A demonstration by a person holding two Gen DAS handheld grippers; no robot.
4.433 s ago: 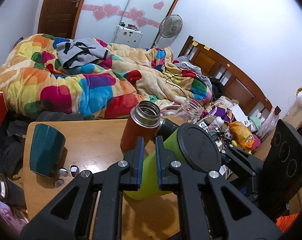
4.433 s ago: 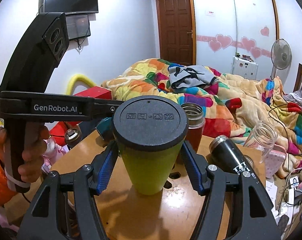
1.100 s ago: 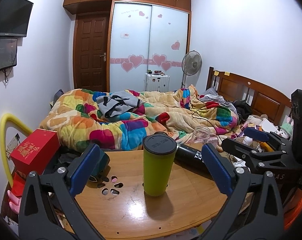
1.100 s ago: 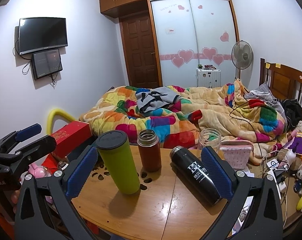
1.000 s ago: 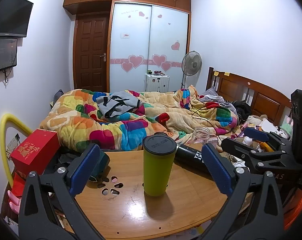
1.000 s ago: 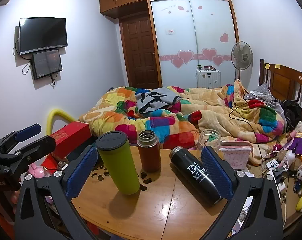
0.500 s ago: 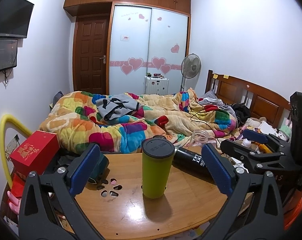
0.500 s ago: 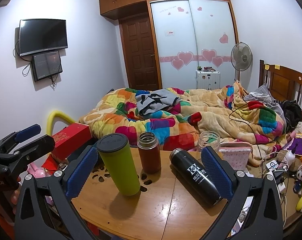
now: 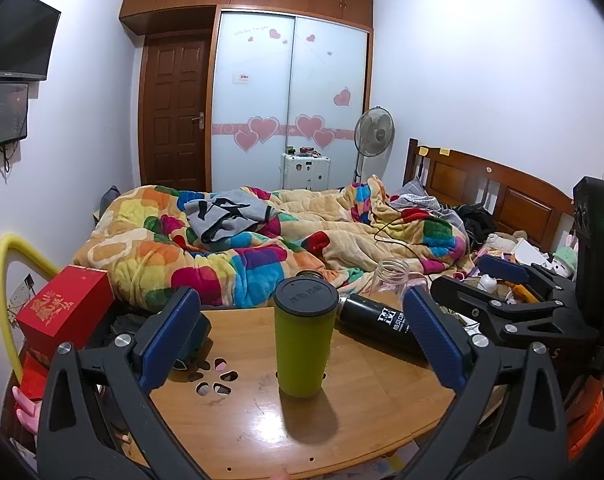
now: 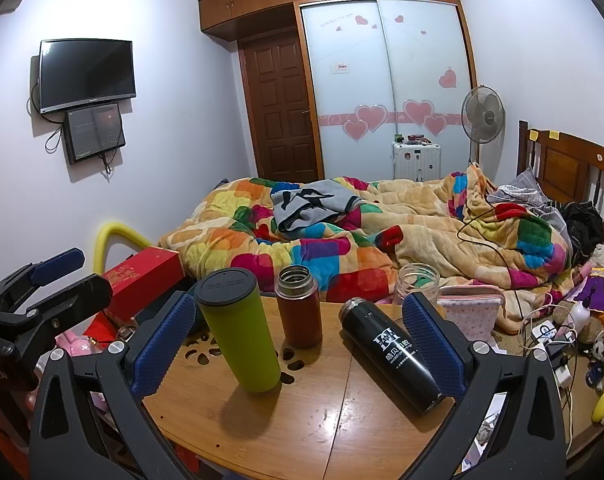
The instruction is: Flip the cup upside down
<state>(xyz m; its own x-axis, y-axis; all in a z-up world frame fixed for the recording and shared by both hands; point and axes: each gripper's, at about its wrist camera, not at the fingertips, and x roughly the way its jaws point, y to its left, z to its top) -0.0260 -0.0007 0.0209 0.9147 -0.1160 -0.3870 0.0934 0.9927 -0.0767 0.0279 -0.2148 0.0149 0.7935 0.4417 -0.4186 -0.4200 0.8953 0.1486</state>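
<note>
A lime-green cup (image 9: 304,344) stands on the round wooden table (image 9: 262,420) with its black flat end up; it also shows in the right wrist view (image 10: 242,332). My left gripper (image 9: 302,340) is open and empty, pulled back from the cup, its blue pads (image 9: 166,336) wide apart on either side. My right gripper (image 10: 298,344) is open and empty, also back from the table. Each gripper shows in the other's view: the right gripper (image 9: 514,304) at the right, the left gripper (image 10: 42,296) at the left.
A black bottle (image 10: 390,352) lies on its side on the table. A red-brown flask (image 10: 298,304) stands open behind the cup. A glass jar (image 10: 416,284), a pink pouch (image 10: 470,304), a red box (image 10: 142,280) and a bed with a colourful blanket (image 10: 342,232) lie beyond.
Both grippers have let go of the green cup and drawn back from the table with jaws wide open. In the last second both views have risen slightly; the cup stands still.
</note>
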